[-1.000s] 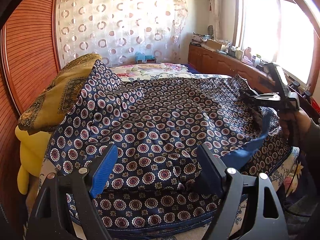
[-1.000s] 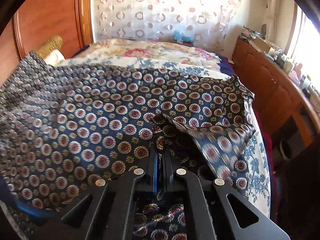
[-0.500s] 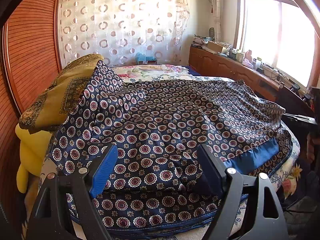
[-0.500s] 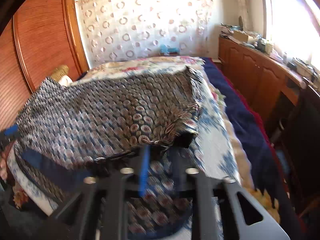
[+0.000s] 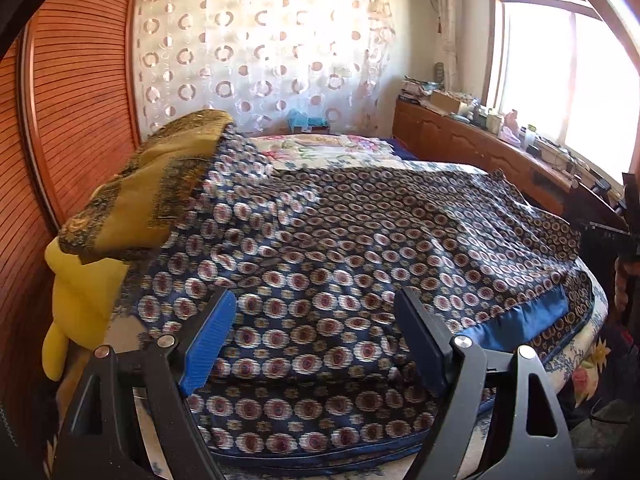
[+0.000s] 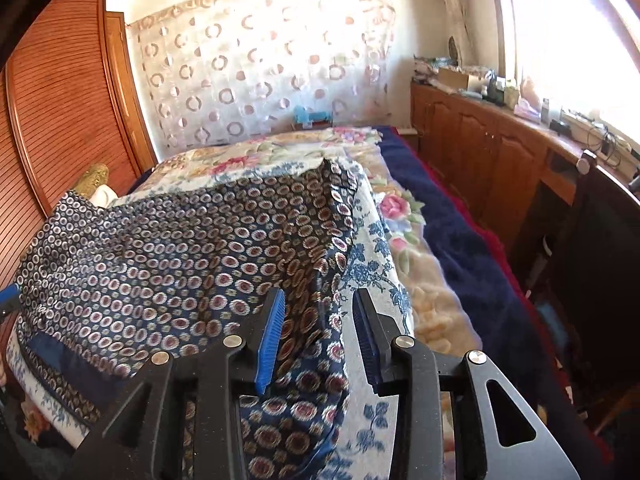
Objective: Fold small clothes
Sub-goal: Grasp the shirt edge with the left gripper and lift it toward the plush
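A navy cloth (image 5: 340, 240) with ringed medallions and a plain blue lining strip (image 5: 516, 320) lies spread over the bed, its left end draped up a pillow. My left gripper (image 5: 316, 300) hangs open above the cloth's near hem, nothing between its pads. In the right wrist view the same cloth (image 6: 180, 264) ends at a folded edge by the bed's right side. My right gripper (image 6: 319, 300) hovers over that edge, its jaws opening; the fabric lies below the gap and the blue pads (image 6: 272, 332) do not press it.
An ochre patterned cloth (image 5: 152, 196) tops yellow pillows (image 5: 80, 300) on the left, by a wooden wardrobe (image 5: 60, 120). A floral bedspread (image 6: 384, 248) and dark blue blanket (image 6: 460, 248) run toward wooden cabinets (image 6: 480, 152) under the window.
The right gripper drew the cloth's raised corner out to the right, opened and let it go; that side now lies flat. The left gripper stayed put.
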A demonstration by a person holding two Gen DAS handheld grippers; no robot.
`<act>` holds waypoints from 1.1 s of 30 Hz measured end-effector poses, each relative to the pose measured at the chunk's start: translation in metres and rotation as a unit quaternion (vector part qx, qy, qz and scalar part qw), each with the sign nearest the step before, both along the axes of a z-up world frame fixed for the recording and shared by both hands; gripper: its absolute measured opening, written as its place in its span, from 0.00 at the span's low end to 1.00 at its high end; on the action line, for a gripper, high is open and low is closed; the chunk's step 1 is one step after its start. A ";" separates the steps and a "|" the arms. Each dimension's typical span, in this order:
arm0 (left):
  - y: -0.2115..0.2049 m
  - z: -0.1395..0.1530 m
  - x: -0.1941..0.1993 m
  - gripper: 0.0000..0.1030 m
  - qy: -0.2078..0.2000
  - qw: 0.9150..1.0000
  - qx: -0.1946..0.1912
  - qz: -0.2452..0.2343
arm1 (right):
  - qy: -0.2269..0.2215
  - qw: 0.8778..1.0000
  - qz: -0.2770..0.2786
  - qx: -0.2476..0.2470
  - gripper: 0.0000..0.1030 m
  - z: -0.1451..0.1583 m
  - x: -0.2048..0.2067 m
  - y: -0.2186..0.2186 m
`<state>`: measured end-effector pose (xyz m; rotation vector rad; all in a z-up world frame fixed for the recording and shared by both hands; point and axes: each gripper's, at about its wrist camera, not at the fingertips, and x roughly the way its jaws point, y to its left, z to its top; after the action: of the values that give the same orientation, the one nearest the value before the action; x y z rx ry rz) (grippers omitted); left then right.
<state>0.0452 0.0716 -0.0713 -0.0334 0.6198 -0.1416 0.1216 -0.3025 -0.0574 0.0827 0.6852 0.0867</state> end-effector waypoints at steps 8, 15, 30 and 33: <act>0.050 0.005 0.004 0.80 -0.012 0.998 0.005 0.066 | 0.031 0.999 0.003 0.014 0.36 -0.006 0.005 -0.010; 0.079 -0.013 0.025 0.79 0.020 0.996 -0.015 0.090 | 0.047 0.999 0.013 0.019 0.52 -0.010 0.011 -0.019; 0.091 -0.044 0.042 0.50 0.092 0.990 -0.068 0.080 | -0.001 1.000 0.023 0.001 0.56 0.011 -0.007 -0.005; 0.092 -0.048 0.040 0.50 0.099 0.990 -0.071 0.075 | -0.012 0.999 0.038 -0.001 0.57 0.017 -0.013 0.007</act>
<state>0.0855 0.1632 -0.1191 -0.2340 0.8023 -0.0368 0.1081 -0.2956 -0.0408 0.0535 0.6650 0.1597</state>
